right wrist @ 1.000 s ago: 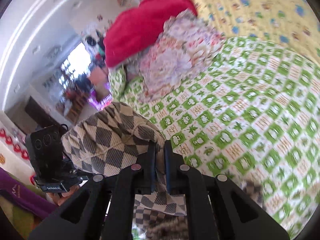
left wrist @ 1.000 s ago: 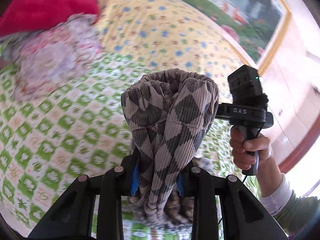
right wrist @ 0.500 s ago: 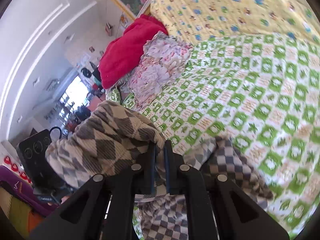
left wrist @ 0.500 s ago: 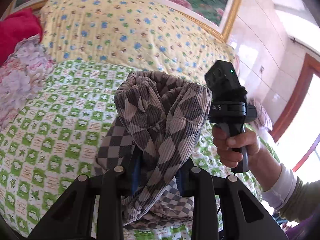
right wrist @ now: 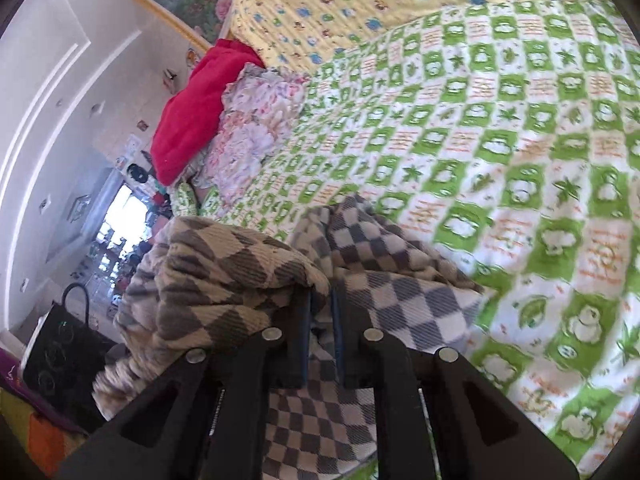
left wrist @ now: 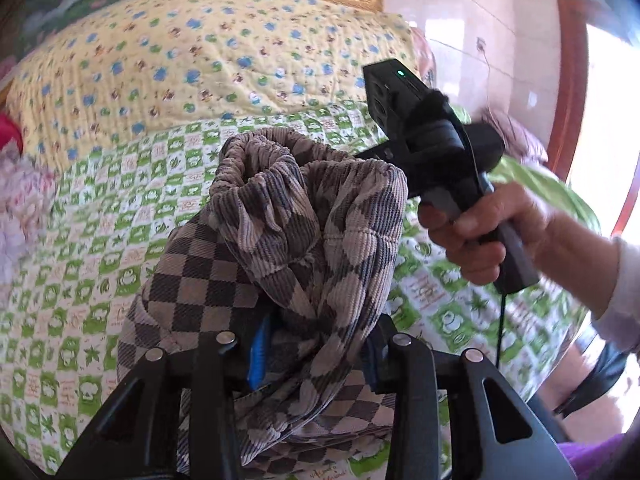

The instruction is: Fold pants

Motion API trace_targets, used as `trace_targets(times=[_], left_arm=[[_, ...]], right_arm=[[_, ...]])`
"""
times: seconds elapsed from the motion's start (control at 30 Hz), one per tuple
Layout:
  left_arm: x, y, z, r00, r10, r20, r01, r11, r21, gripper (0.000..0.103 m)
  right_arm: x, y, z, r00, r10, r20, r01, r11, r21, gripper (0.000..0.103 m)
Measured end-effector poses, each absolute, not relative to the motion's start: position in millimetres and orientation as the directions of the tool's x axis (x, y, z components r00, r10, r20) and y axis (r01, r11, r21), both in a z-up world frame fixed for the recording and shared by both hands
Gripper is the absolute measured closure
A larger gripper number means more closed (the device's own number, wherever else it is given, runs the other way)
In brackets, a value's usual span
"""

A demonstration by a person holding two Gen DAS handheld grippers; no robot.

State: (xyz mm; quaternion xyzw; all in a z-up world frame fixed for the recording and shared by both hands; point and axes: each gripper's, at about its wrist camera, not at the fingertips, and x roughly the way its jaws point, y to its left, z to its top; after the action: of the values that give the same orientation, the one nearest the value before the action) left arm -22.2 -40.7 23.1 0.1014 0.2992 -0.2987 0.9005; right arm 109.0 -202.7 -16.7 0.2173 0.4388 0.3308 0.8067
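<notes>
**Left wrist view: waistband coming down onto the bed**

Left wrist view shows the left gripper (left wrist: 316, 344) with its jaws opening around a thick bunch of the pants (left wrist: 312, 240), the brown-and-tan diamond fabric still between them; the gathered waistband stands up above, the rest lies on the green-checked bedspread (left wrist: 92, 240) near the bed's front edge. Further right, a hand (left wrist: 476, 236) holds the right gripper (right wrist: 320, 312), its jaws pinched nearly closed on a fold of the same fabric.

To do this well, I'd say both ends should come down together, edges matched, and the cloth be laid flat before either side lets go; an early release on the left may leave the waistband bunched.

No writing is legible: the bedspread's orange lettering is too blurred to read.
</notes>
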Motion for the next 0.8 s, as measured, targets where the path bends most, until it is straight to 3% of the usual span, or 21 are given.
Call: trace_targets(times=[0.03, 0.1, 0.23, 0.27, 0.3, 0.37, 0.8], left_arm=[[-24.6, -44.2, 19.8, 0.644, -0.475, -0.6, 0.606, 0.795, 0.02, 0.061], [-26.3, -47.6, 16.4, 0.632, -0.482, -0.607, 0.622, 0.783, 0.025, 0.046], [-32.3, -47.8, 16.4, 0.586, -0.521, -0.621, 0.663, 0.749, -0.003, 0.039], [-34.0, -46.6, 18.2, 0.577, -0.531, -0.621, 0.67, 0.742, -0.011, 0.036], [-35.7, -44.4, 20.1, 0.563, -0.545, -0.621, 0.68, 0.733, -0.026, 0.036], [-41.0, -38.6, 26.0, 0.529, -0.579, -0.62, 0.7, 0.711, -0.066, 0.033], [-38.4, 12.1, 68.5, 0.581, -0.545, -0.604, 0.602, 0.788, -0.132, 0.026]], right_arm=[[105.2, -206.1, -17.7, 0.407, 0.711, -0.574, -0.33, 0.7, 0.633, 0.09], [98.0, -212.2, -19.8, 0.43, 0.651, -0.626, -0.285, 0.755, 0.59, 0.09], [81.4, -229.4, -20.9, 0.471, 0.577, -0.667, -0.195, 0.806, 0.559, 0.09], [76.2, -233.6, -19.7, 0.484, 0.57, -0.665, -0.182, 0.808, 0.56, 0.084], [70.4, -237.8, -17.3, 0.498, 0.566, -0.657, -0.168, 0.806, 0.567, 0.069], [57.4, -244.9, -10.9, 0.538, 0.545, -0.643, -0.14, 0.81, 0.569, 0.047], [1.7, -222.0, 52.8, 0.679, 0.445, -0.584, -0.124, 0.853, 0.507, 0.027]])
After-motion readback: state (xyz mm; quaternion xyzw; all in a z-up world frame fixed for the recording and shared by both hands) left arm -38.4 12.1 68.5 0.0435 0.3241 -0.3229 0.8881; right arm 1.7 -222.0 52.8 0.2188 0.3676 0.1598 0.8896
